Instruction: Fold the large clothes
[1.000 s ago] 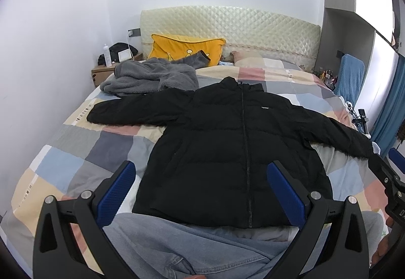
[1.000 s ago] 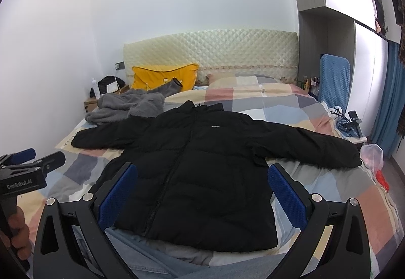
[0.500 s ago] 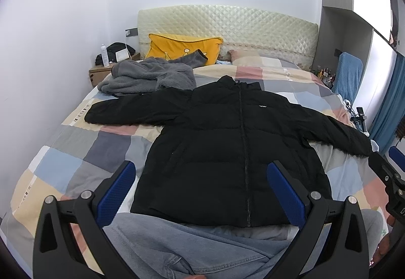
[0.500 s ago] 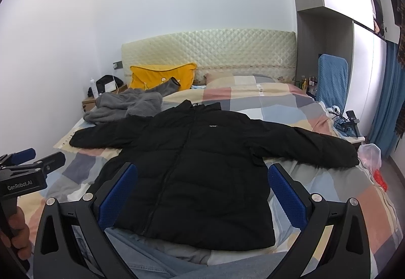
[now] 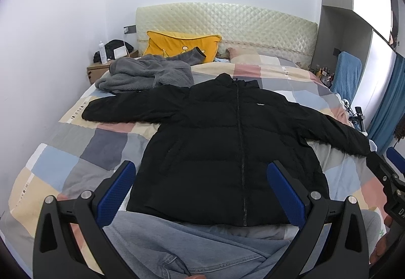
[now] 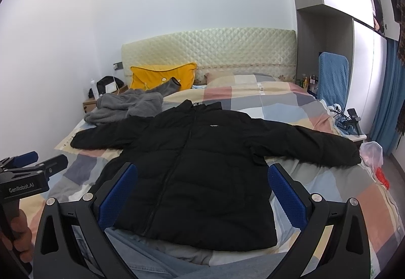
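Observation:
A black puffer jacket (image 5: 227, 142) lies flat and face up on the bed, zipped, both sleeves spread out sideways; it also shows in the right wrist view (image 6: 197, 165). My left gripper (image 5: 200, 190) is open and empty, held above the jacket's hem. My right gripper (image 6: 202, 190) is open and empty, also above the hem. The right gripper shows at the right edge of the left wrist view (image 5: 389, 177). The left gripper shows at the left edge of the right wrist view (image 6: 27, 165).
The bed has a checked quilt (image 5: 76, 152). A grey fleece garment (image 5: 144, 74) and a yellow pillow (image 5: 182, 45) lie near the headboard. Blue jeans (image 5: 177, 248) lie under the jacket's hem at the near edge. A nightstand (image 5: 97, 69) stands left, a blue chair (image 6: 332, 81) right.
Both grippers have shifted slightly, so the jacket sits a little lower and to the left in view. The jacket has not moved and both grippers stay open.

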A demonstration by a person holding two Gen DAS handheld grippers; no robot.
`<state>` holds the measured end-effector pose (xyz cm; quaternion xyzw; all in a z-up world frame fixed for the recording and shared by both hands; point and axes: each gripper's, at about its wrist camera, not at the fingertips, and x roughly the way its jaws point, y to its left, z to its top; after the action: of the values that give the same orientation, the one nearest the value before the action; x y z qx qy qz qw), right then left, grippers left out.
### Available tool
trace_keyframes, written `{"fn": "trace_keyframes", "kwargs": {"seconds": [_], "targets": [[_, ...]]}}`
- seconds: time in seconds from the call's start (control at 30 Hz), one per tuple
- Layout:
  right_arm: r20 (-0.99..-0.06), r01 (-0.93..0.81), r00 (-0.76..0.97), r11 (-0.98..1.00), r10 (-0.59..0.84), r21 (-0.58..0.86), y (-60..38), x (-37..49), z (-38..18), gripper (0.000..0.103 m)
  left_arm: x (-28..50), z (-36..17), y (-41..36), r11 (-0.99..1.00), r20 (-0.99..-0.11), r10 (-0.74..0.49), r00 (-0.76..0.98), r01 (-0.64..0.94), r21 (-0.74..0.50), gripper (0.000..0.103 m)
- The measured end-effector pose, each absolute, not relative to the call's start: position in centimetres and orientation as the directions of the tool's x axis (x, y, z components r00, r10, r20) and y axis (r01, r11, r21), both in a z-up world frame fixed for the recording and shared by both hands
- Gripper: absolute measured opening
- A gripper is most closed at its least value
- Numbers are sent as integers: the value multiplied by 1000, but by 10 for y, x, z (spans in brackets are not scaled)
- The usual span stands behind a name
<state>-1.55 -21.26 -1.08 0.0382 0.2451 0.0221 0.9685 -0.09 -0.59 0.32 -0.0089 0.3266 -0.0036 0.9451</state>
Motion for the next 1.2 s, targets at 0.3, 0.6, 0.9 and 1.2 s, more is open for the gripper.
{"fn": "trace_keyframes", "kwargs": {"seconds": [0.3,0.6,0.9,1.2], "targets": [[-472,-19,880,996,59,89,-213,-9,-11,103,15,1,-14,997,-639,-77,765,41,-72,103],[-434,1,900,995,40,95,-234,5,4,103,38,19,-36,994,-600,-111,792,102,-50,103],[-396,61,918,995,-25,78,-261,22,20,103,67,54,-71,973,-546,-207,812,227,-31,103],[-379,91,924,991,-48,97,-299,62,-13,103,129,44,-90,925,-488,-355,797,374,-62,103]]}}
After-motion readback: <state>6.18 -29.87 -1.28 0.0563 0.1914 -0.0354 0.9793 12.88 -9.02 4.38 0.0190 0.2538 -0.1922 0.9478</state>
